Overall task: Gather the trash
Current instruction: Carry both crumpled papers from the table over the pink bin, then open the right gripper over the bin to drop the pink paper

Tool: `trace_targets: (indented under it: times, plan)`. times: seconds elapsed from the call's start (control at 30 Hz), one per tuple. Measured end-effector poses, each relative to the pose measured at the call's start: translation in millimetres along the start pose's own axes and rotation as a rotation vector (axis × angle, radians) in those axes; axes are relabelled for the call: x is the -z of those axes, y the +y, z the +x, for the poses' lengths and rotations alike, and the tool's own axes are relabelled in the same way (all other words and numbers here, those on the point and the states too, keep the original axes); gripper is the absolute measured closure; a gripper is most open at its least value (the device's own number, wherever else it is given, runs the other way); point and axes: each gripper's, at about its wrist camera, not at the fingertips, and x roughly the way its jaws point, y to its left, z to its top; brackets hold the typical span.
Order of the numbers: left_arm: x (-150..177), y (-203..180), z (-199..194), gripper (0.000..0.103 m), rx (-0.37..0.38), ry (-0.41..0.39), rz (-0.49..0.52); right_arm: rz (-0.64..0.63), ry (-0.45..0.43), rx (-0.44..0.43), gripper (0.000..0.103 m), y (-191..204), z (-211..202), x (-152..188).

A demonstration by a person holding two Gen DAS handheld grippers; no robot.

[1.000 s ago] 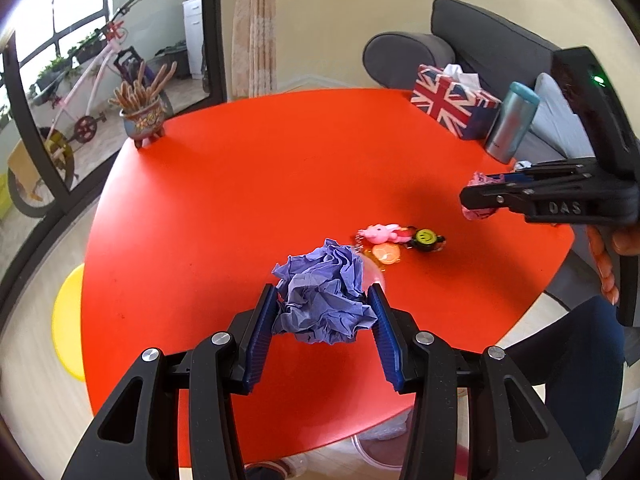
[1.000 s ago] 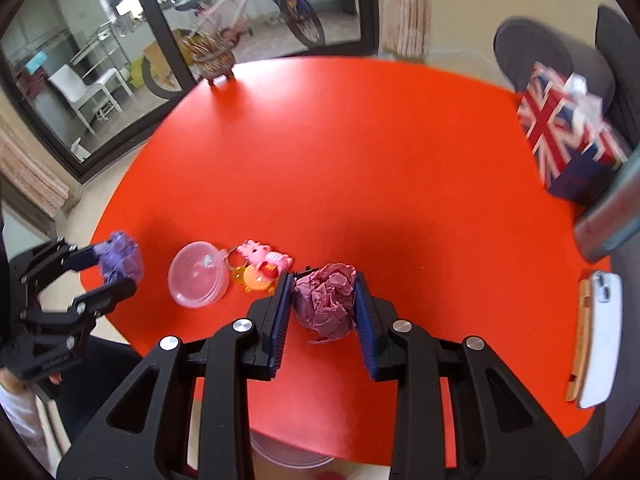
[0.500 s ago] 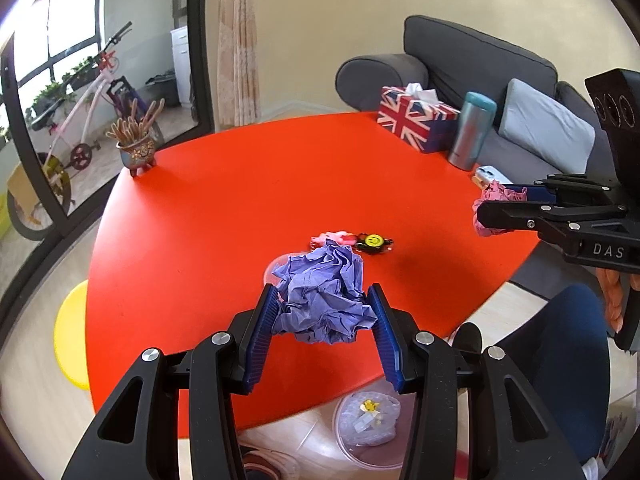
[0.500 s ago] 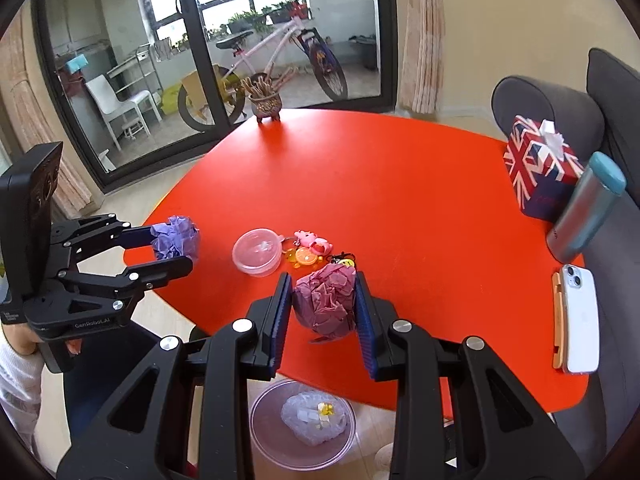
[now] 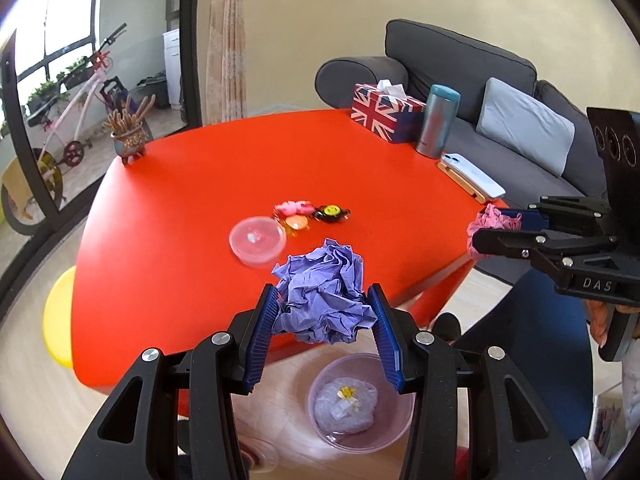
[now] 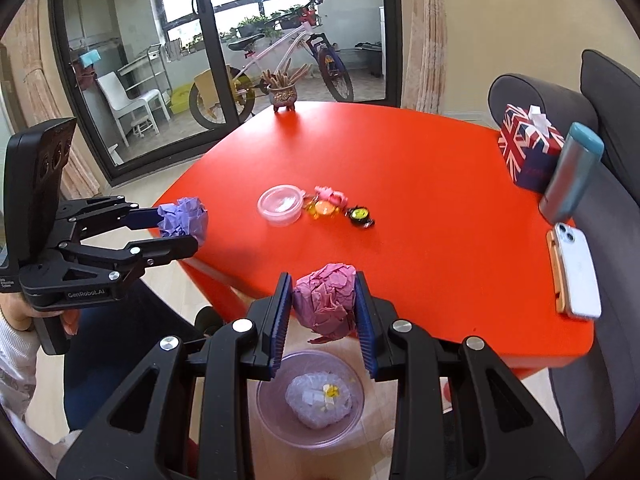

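My left gripper [image 5: 325, 322] is shut on a crumpled purple paper ball [image 5: 325, 298], held off the near edge of the red table [image 5: 200, 184]. My right gripper [image 6: 323, 312] is shut on a crumpled pink paper ball [image 6: 326, 302], also held past the table's near edge. A pink translucent trash bin [image 6: 272, 420] with a bag of waste inside stands on the floor below both grippers; it also shows in the left wrist view [image 5: 394, 428]. Each gripper appears in the other's view: the right one [image 5: 496, 226], the left one [image 6: 182, 226].
On the table lie a clear plastic lid [image 6: 280, 205], a pink toy [image 6: 330, 194], an orange piece [image 6: 322, 209], a black-yellow smiley toy [image 6: 359, 216], a Union Jack tissue box [image 6: 528, 146], a teal tumbler [image 6: 572, 172], a phone [image 6: 576, 272] and a small plant pot [image 6: 284, 94]. A grey sofa [image 5: 500, 80] stands behind.
Both grippers have pulled back and up from the table with their paper balls. The trash bin on the floor has come fully into view below them.
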Motion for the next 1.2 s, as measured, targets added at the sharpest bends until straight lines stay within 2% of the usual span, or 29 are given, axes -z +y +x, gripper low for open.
trace_targets:
  times: [0.17, 0.43, 0.73, 0.77, 0.8, 0.83, 0.87, 1.0, 1.2]
  plan:
    - [14.2, -8.5, -4.0, 0.057, 0.02, 0.009, 0.0, -0.016, 0.025, -0.006, 0.072, 7.5, -0.6, 17.4]
    - [38.0, -14.0, 2.0, 0.057, 0.052, 0.046, -0.032, -0.009, 0.092, -0.063, 0.072, 13.4, 8.2, 46.1]
    - [41.8, -15.0, 0.6, 0.057, 0.052, 0.051, -0.035, -0.016, 0.134, -0.11, 0.07, 21.6, 18.7, 56.0]
    - [41.8, -15.0, 0.6, 0.057, 0.053, 0.051, -0.034, -0.019, 0.137, -0.113, 0.068, 21.7, 19.6, 55.9]
    - [41.9, -15.2, 0.5, 0.057, 0.053, 0.052, -0.033, -0.02, 0.137, -0.113, 0.049, 21.4, 20.6, 54.9]
    - [41.9, -15.3, 0.9, 0.057, 0.054, 0.054, -0.033, -0.019, 0.132, -0.11, 0.036, 20.5, 20.5, 54.0]
    - [42.1, -15.6, 1.6, 0.057, 0.054, 0.057, -0.03, -0.014, 0.12, -0.107, 0.018, 19.2, 19.2, 53.7]
    - [41.8, -15.7, 3.5, 0.057, 0.056, 0.067, -0.025, 0.004, 0.111, -0.073, 0.007, 12.7, 17.5, 52.2]
    - [42.3, -17.9, 5.7, 0.057, 0.06, 0.079, -0.017, 0.026, 0.113, -0.045, 0.006, 5.3, 15.9, 53.0]
